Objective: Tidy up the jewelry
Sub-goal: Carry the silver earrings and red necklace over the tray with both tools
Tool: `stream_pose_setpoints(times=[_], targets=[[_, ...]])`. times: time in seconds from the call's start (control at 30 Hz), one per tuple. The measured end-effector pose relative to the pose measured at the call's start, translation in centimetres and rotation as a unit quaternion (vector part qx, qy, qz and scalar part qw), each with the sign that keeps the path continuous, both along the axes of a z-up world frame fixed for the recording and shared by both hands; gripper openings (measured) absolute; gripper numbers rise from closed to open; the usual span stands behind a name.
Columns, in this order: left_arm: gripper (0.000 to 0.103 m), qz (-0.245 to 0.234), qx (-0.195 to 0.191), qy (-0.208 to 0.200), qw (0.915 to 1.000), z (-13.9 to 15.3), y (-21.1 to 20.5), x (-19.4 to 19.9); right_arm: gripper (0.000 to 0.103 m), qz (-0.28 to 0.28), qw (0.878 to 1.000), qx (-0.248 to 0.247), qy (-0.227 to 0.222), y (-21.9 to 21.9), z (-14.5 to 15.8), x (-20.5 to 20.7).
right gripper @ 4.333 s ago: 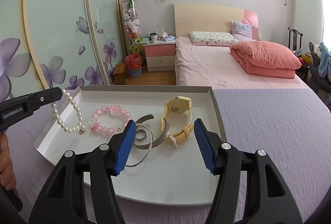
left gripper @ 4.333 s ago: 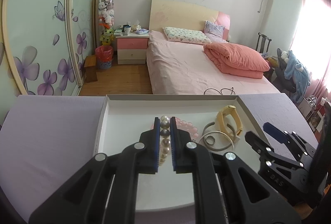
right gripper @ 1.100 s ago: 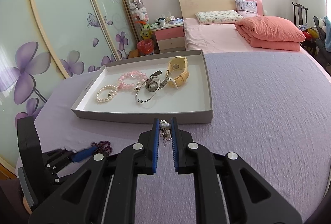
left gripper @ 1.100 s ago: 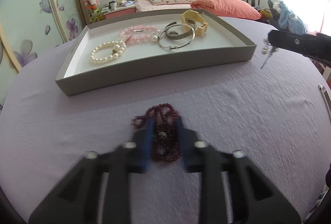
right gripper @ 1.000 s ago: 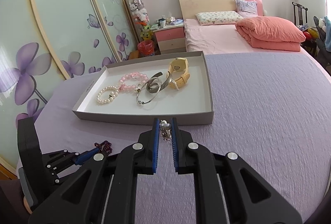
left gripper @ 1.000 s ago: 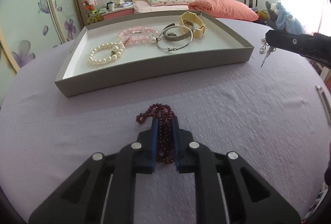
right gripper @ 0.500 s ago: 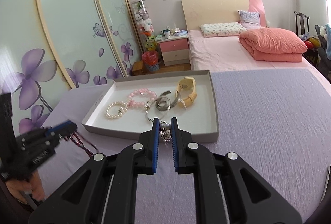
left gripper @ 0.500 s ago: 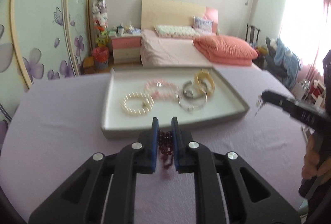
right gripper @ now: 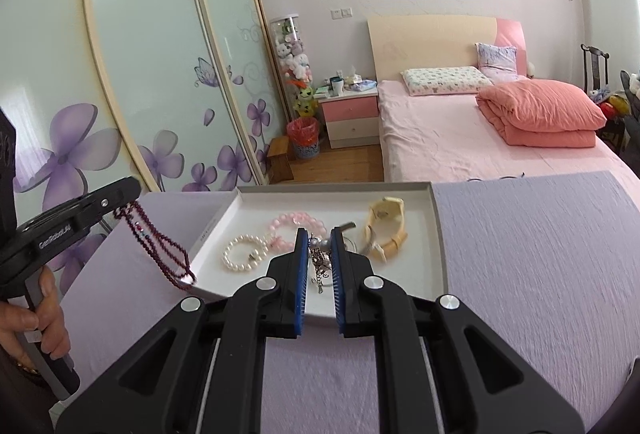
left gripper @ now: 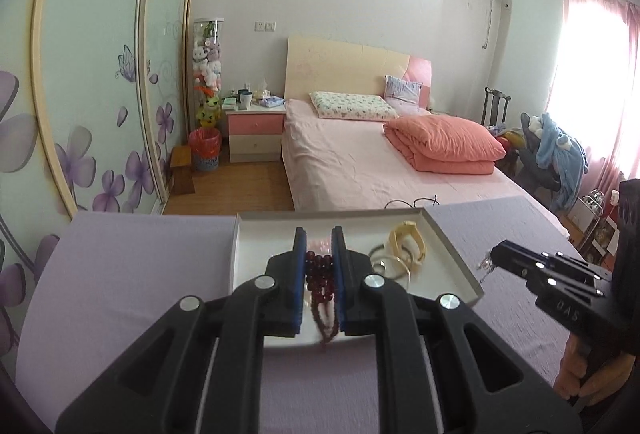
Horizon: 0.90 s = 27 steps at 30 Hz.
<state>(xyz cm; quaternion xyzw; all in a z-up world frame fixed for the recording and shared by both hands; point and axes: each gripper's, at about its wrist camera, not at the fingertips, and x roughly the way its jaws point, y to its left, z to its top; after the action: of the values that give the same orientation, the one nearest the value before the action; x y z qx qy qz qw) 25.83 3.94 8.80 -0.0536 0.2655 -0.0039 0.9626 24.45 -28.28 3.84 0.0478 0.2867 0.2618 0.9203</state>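
- Carrying step: left gripper [left gripper: 319, 254] pinching garnet beads [right gripper: 160, 246], right gripper [right gripper: 319, 254] pinching silver chain [right gripper: 319, 266].
- Next: lower over tray [right gripper: 438, 234], spread jaws.

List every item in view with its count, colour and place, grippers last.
tray: one, white inside, on the purple tablecloth
pearl bracelet: one, white, tray's left part
bead bracelet: one, pink, beside the pearls
watch: one, yellow, tray's right part
bangles: silver, count unclear, beside the watch
bead strand: one, dark red, hanging from the left gripper
charm piece: one, silver, in the right gripper
bed: one, pink, background
left gripper: black, blue pads, shut
right gripper: same, shut
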Motion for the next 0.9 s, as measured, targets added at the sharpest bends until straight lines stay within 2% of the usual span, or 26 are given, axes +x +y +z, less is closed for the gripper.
stream_pose_setpoints(times=[0.57,0.9], targets=[[0.013,0.020,-0.007,0.022,0.9995,-2.0,1.2,6.6,0.012,-0.020,0.999,-0.027,-0.016,3.4,-2.2,5.6],[0.013,0.017,-0.005,0.025,0.9995,-2.7,0.9,8.0,0.012,-0.023,0.999,-0.034,-0.005,4.0,-4.0,7.8]])
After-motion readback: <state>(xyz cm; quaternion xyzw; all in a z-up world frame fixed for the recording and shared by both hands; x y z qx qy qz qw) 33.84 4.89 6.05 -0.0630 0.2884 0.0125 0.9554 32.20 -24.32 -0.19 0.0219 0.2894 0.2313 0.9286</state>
